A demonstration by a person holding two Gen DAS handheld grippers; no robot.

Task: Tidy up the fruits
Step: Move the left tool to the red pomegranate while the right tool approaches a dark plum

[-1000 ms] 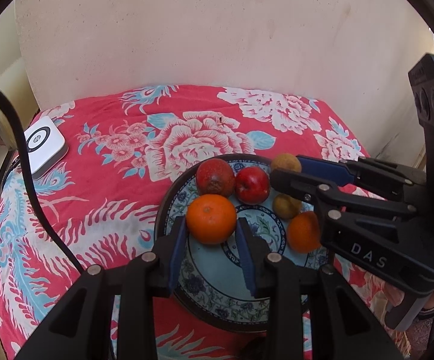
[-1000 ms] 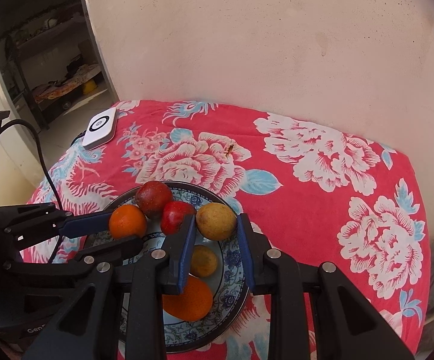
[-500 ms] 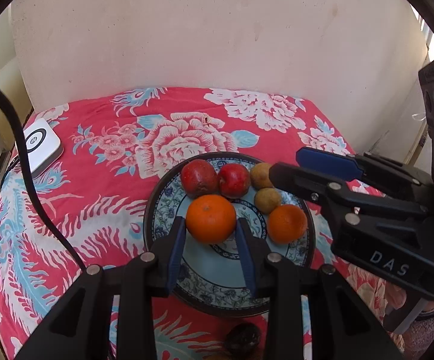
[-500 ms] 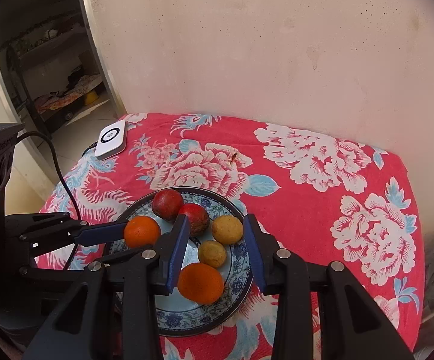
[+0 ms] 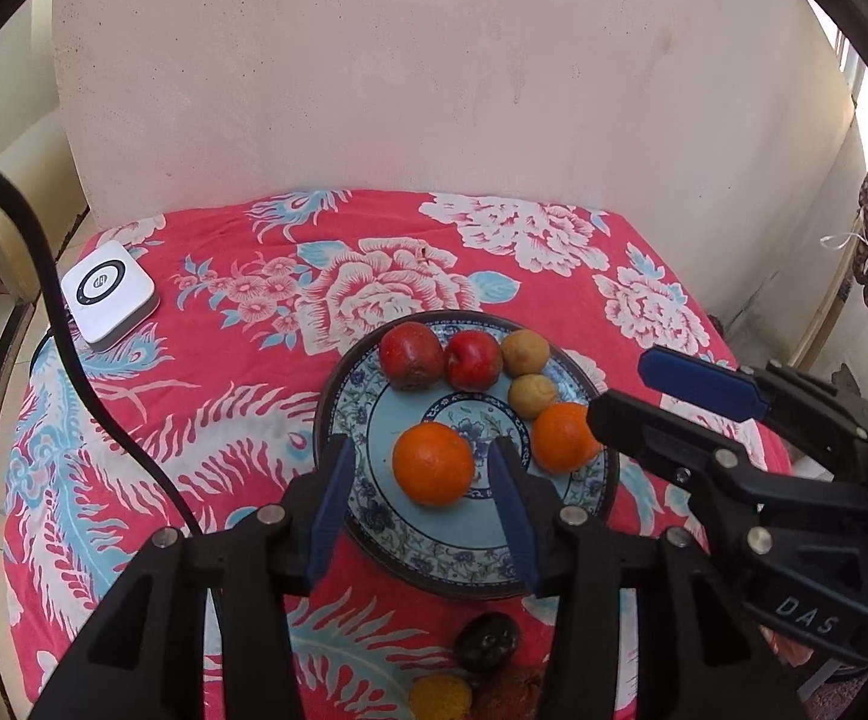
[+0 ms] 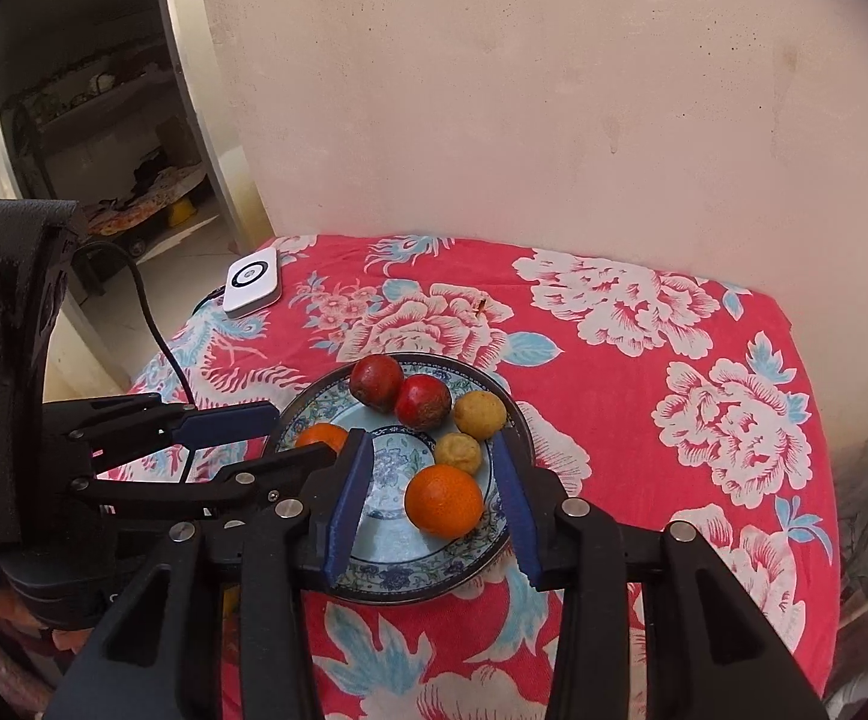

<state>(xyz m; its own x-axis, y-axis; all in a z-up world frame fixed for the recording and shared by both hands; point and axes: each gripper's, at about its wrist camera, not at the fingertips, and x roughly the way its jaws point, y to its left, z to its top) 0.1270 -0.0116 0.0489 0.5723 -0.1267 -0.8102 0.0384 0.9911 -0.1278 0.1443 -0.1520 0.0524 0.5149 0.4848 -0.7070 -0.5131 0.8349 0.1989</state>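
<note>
While both grippers hang over the plate (image 5: 374, 525), six fruits lie on it: two red ones (image 5: 411, 356) at the far rim, two yellow-brown ones (image 5: 524, 352) beside them, and two oranges nearer the cameras. Fingers of the left gripper (image 5: 422, 468) are spreading apart around one orange (image 5: 433, 464), with a gap between pad and fruit on each side. Fingers of the right gripper (image 6: 431, 483) are also spreading, around the other orange (image 6: 444, 501), and do not press it. In the left view the right gripper's black frame crosses the plate's right edge and hides part of that orange. Off the plate, near the cloth's (image 5: 206, 372) front edge, lie a dark fruit (image 5: 487, 641) and a yellow one (image 5: 440, 697). At the far left corner sits a white box (image 5: 107, 293) with a black cable (image 5: 74, 372).
</note>
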